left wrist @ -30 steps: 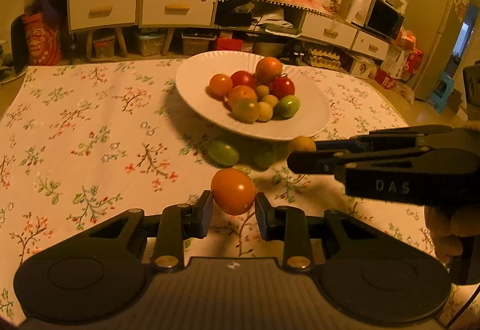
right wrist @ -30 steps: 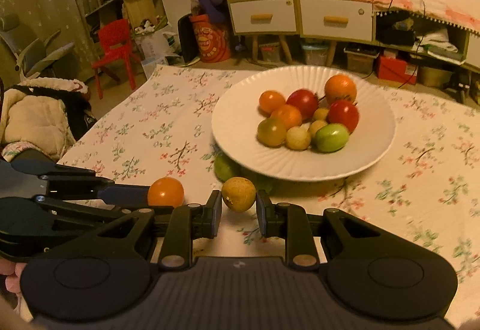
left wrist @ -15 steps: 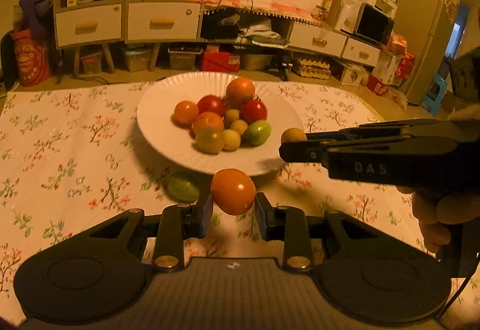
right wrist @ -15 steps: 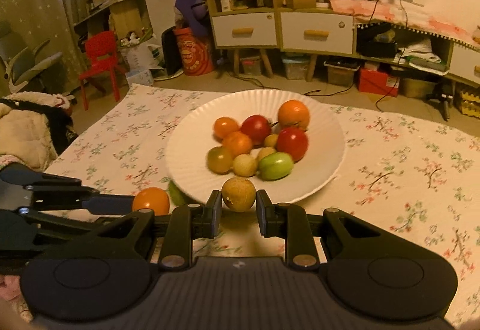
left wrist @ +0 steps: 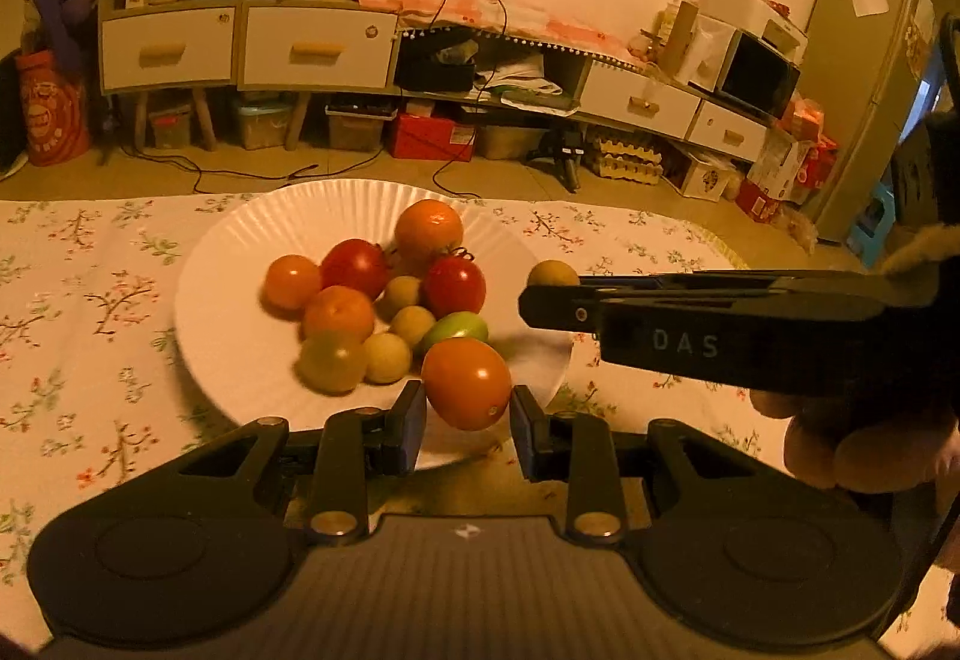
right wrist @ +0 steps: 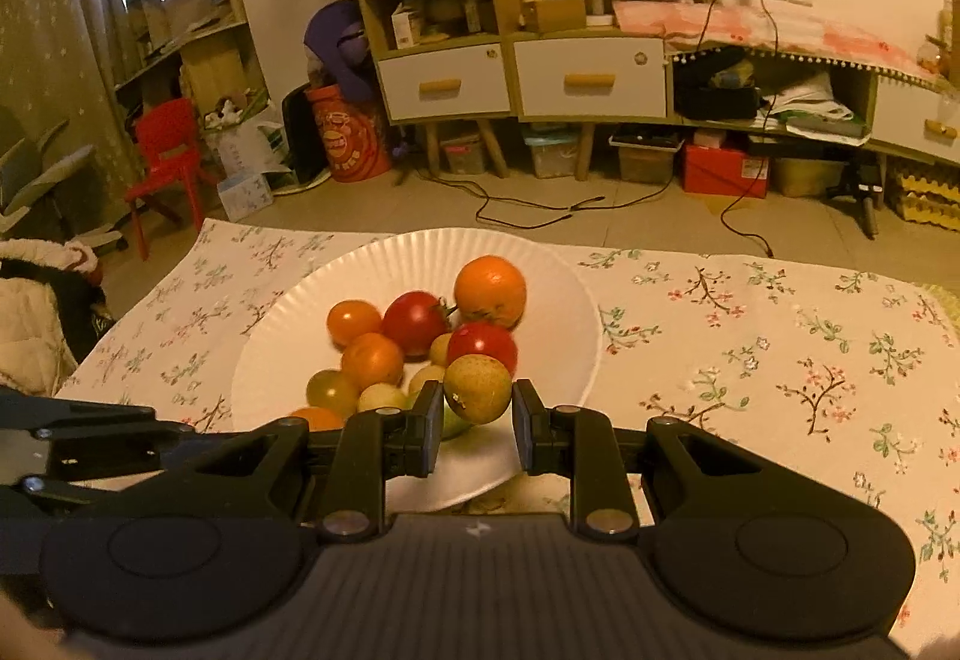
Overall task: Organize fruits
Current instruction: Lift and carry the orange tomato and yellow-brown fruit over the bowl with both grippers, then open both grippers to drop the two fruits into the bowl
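My left gripper [left wrist: 467,415] is shut on an orange tomato [left wrist: 465,383], held above the near rim of a white paper plate [left wrist: 228,264]. My right gripper [right wrist: 475,419] is shut on a small yellow-brown round fruit [right wrist: 477,387], over the same plate [right wrist: 558,312]. The plate carries several fruits: orange and red tomatoes, an orange [left wrist: 428,230], small yellow ones and a green one [left wrist: 458,325]. In the left wrist view the right gripper [left wrist: 540,294] reaches in from the right, its fruit [left wrist: 552,273] at the plate's right edge. In the right wrist view the left gripper's arm [right wrist: 90,438] lies at lower left.
The plate rests on a flowered tablecloth [right wrist: 750,336] that covers the table. Beyond the far edge are the floor with cables, low cabinets [right wrist: 522,72] and a red chair [right wrist: 168,162]. A hand [left wrist: 864,450] grips the right tool at the right of the left wrist view.
Both grippers moved forward with their fruits, from short of the plate to over it. The green fruit on the cloth in front of the plate has passed out of sight.
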`<state>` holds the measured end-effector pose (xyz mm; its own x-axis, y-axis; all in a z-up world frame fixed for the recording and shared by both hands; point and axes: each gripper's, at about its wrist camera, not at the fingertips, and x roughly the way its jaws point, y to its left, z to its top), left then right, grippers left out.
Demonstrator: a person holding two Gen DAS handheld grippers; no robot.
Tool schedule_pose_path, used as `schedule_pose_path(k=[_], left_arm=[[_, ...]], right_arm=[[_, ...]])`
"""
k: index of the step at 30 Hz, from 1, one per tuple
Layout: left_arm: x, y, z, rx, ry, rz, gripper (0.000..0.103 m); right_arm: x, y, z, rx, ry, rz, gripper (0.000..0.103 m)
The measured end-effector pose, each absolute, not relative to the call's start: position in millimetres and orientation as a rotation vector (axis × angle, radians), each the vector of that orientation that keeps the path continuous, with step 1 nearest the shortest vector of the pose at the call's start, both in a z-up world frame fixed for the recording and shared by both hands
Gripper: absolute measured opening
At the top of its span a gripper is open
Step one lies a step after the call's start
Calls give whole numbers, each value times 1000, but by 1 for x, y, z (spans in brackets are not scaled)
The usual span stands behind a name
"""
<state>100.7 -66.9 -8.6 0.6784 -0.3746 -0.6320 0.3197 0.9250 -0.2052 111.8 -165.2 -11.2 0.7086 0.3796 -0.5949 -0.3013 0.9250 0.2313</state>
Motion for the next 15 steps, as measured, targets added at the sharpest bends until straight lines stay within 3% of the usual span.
schedule_pose_path(k=[15], left_arm=[[117, -77, -19, -63, 769, -350, 21]], right_arm=[[128, -168, -19, 118, 697, 399, 22]])
